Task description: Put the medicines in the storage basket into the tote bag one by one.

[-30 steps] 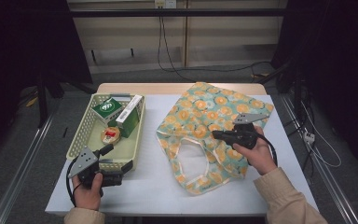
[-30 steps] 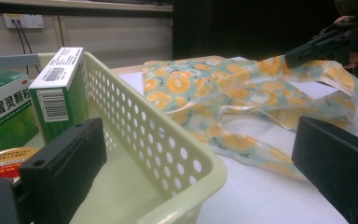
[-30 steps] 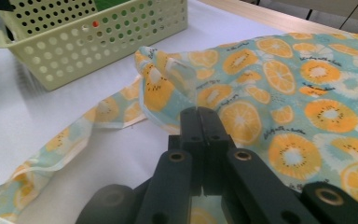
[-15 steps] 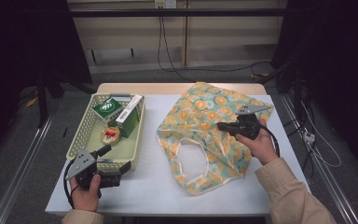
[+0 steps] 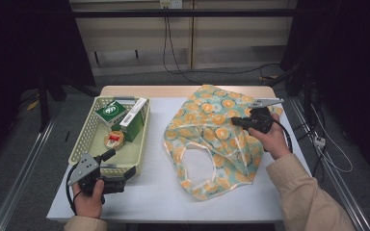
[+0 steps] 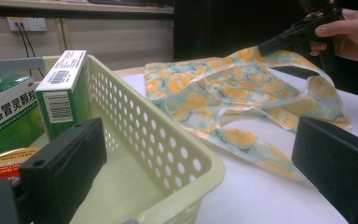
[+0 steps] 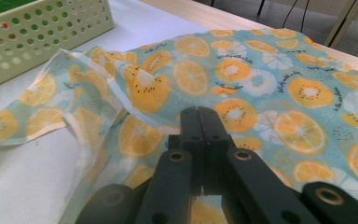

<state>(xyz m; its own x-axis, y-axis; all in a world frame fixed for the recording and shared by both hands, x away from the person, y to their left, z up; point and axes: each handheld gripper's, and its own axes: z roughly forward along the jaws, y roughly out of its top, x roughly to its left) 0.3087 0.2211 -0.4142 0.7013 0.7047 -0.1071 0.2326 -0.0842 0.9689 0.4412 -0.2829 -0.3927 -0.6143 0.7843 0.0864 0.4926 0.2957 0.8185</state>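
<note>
A fruit-print bag (image 5: 212,139) in teal and orange lies spread on the white table, right of centre. My right gripper (image 5: 234,121) is over the bag's far right part, its jaws shut on the fabric. In the left gripper view the cloth (image 6: 242,88) rises in a peak to that gripper's tip (image 6: 265,45). The right gripper view has the closed jaws (image 7: 204,122) pressed together above the printed cloth (image 7: 242,84). My left gripper (image 5: 119,164) rests at the table's near left, open, with the near corner of the pale green basket (image 6: 186,163) between its wide jaws.
The perforated basket (image 5: 89,137) stands at the left with two green boxes (image 5: 125,115) and a round tin (image 5: 114,139) inside. Bare white tabletop (image 5: 159,192) lies between basket and bag. Cables run on the floor to the right.
My right gripper has moved away and to the right across the bag, taking the pinched fabric with it. The left hand has stayed where it was.
</note>
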